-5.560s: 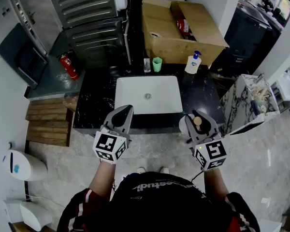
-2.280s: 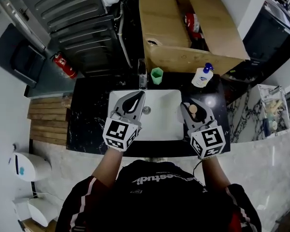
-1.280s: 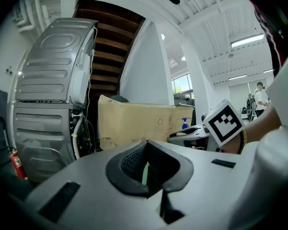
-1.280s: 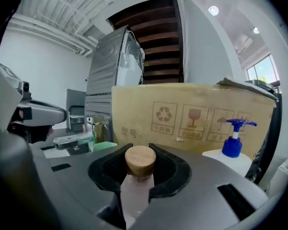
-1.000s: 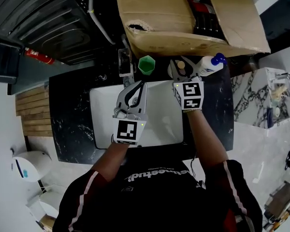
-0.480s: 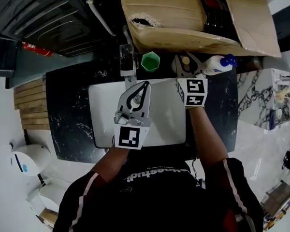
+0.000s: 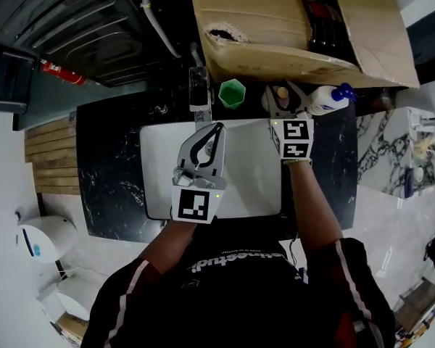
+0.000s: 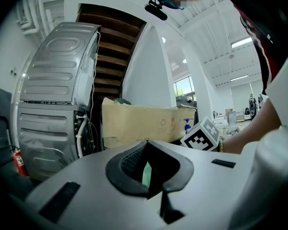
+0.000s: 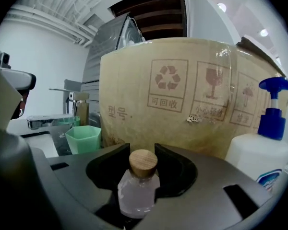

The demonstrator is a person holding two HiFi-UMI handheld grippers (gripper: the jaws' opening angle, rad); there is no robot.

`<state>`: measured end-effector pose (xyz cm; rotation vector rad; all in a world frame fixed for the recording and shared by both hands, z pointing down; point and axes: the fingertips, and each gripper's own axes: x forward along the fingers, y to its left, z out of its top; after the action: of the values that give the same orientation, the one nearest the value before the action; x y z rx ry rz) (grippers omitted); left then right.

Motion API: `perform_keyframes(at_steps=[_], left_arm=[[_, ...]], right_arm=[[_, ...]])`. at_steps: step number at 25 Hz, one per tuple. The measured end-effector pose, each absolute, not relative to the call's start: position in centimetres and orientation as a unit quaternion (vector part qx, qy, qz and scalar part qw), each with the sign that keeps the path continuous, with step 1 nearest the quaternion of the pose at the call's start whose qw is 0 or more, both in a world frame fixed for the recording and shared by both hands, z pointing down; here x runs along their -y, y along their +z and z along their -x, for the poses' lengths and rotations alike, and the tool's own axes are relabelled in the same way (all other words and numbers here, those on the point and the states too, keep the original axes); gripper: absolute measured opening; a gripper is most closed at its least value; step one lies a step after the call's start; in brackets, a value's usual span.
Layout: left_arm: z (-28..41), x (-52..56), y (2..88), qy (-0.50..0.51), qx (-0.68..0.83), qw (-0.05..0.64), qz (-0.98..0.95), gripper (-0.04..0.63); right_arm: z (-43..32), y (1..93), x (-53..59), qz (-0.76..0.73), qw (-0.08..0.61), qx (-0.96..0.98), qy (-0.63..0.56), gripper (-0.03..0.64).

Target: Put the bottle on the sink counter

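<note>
Bottle (image 9: 137, 190), small clear glass with a round wooden cork, is at the back of the black marble bench (image 7: 109, 158), between the opening jaws of the right hand-held gripper (image 9: 142, 152). A green faceted cup (image 7: 232, 93), a white pump dispenser (image 7: 320, 98) and a cardboard box (image 7: 275, 42) crowd around it. The left hand-held gripper (image 7: 216, 127) is closed and empty.

Pale, perhaps pinkish bottle (image 9: 137, 190) with tan cap (image 9: 143, 161), lower centre; mint-green cup (image 9: 82, 139) at left; black, white-veined counter (image 7: 109, 158); brown cardboard box (image 9: 182, 95) behind.
</note>
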<state>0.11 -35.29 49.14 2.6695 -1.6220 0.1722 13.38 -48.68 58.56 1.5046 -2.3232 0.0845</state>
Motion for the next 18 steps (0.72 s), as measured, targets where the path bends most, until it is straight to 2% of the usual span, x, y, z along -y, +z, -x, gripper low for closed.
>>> perform_keyframes(at_steps=[6,11,15,18], left_arm=[[1.2,33.3,47.0,0.048,0.530,-0.006,-0.847,0.014],[2.0,30.9,44.5,0.028,0.536,-0.008,-0.844,0.014],[3.0,28.7,42.6,0.014,0.534,-0.013,-0.845,0.014],[3.8,27.4,41.7,0.011,0.510,-0.036,-0.859,0.014]], right_arm=[[-13.8,55.5,46.8,-0.543,0.169,0.823,0.025,0.184],[-14.3,50.4,43.2,-0.548,0.122,0.827,0.015,0.180],[-13.4,45.4,39.0,-0.530,0.085,0.844,-0.004,0.104],[-11.6,41.8,35.2,-0.500,0.062,0.864,-0.015,0.080]])
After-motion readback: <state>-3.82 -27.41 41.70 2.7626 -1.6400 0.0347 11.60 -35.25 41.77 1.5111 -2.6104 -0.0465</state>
